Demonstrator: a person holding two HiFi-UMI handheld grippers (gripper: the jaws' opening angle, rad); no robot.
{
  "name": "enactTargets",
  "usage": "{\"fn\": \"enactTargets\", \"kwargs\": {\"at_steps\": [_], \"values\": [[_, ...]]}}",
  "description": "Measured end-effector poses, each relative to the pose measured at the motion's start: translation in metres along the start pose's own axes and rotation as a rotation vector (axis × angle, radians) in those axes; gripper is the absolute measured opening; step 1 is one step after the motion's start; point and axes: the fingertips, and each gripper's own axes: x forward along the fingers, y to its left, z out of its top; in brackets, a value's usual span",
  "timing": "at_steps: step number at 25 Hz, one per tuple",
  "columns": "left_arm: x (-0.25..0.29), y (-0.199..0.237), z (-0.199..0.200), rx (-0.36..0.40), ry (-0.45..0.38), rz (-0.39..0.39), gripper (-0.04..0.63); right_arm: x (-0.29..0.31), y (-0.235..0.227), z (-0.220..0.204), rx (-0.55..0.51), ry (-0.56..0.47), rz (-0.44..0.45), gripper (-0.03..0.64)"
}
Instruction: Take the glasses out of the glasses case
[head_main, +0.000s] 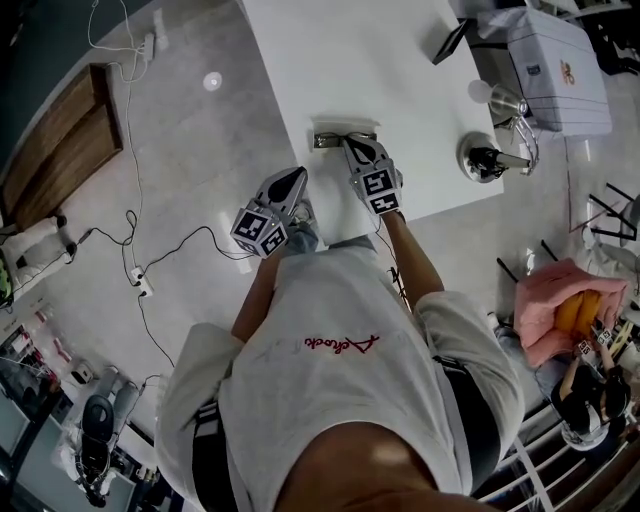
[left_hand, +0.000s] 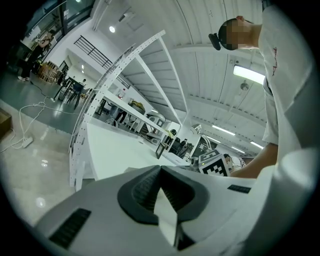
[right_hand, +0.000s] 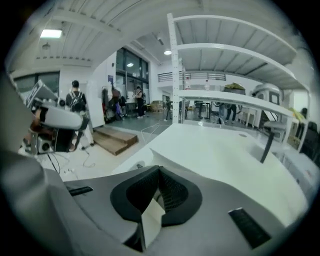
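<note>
White worktop (head_main: 400, 70) carries the glasses case (head_main: 345, 138), apparently unopened, at its near edge; right claw (head_main: 355, 148), jaws together and empty, points at it, while left claw (head_main: 296, 178), likewise closed on nothing, hangs just off the edge, presumably to steady it.

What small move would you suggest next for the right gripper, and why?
I would probably open the right gripper: its jaws are together with nothing between them, and its tips are right at the glasses case near the edge of the white table. Shut jaws cannot take hold of it.
</note>
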Motion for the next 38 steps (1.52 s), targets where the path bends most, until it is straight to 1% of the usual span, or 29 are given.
{"fn": "enactTargets", "kwargs": {"at_steps": [2, 5, 6, 7, 8, 10, 13, 15, 17, 23, 25, 31, 38], "values": [[-0.002, 0.001, 0.001, -0.001, -0.005, 0.004, 0.023, 0.006, 0.003, -0.001, -0.178, 0.063, 0.018, -0.006], [-0.006, 0.004, 0.003, -0.003, -0.013, 0.009, 0.023, 0.012, 0.012, -0.011, -0.503, 0.175, 0.056, -0.005], [-0.008, 0.005, 0.003, -0.004, -0.015, 0.012, 0.023, 0.014, 0.014, -0.014, -0.584, 0.201, 0.064, -0.005], [-0.009, 0.006, 0.004, -0.006, -0.018, 0.016, 0.023, 0.014, 0.015, -0.016, -0.638, 0.218, 0.067, -0.003], [-0.010, 0.007, 0.004, -0.008, -0.021, 0.019, 0.023, 0.015, 0.014, -0.017, -0.667, 0.229, 0.067, 0.027], [-0.010, 0.008, 0.004, -0.011, -0.025, 0.023, 0.023, 0.017, 0.011, -0.019, -0.701, 0.249, 0.057, 0.085], [-0.011, 0.008, 0.004, -0.011, -0.027, 0.023, 0.023, 0.022, 0.006, -0.026, -0.779, 0.303, 0.048, 0.109], [-0.012, 0.008, 0.006, -0.011, -0.027, 0.023, 0.023, 0.026, 0.005, -0.030, -0.823, 0.337, 0.061, 0.109], [-0.013, 0.009, 0.006, -0.012, -0.028, 0.023, 0.023, 0.030, 0.005, -0.033, -0.846, 0.361, 0.079, 0.110], [-0.016, 0.011, 0.006, -0.011, -0.031, 0.031, 0.023, 0.041, 0.001, -0.041, -0.876, 0.419, 0.115, 0.107], [-0.017, 0.012, 0.007, -0.011, -0.033, 0.034, 0.023, 0.042, 0.001, -0.044, -0.894, 0.431, 0.118, 0.043], [-0.020, 0.012, 0.009, -0.005, -0.040, 0.034, 0.023, 0.039, 0.002, -0.039, -0.908, 0.407, 0.094, 0.038], [-0.015, 0.005, 0.014, 0.019, -0.044, 0.001, 0.023, 0.028, 0.002, -0.020, -0.925, 0.359, 0.050, 0.038]]}}
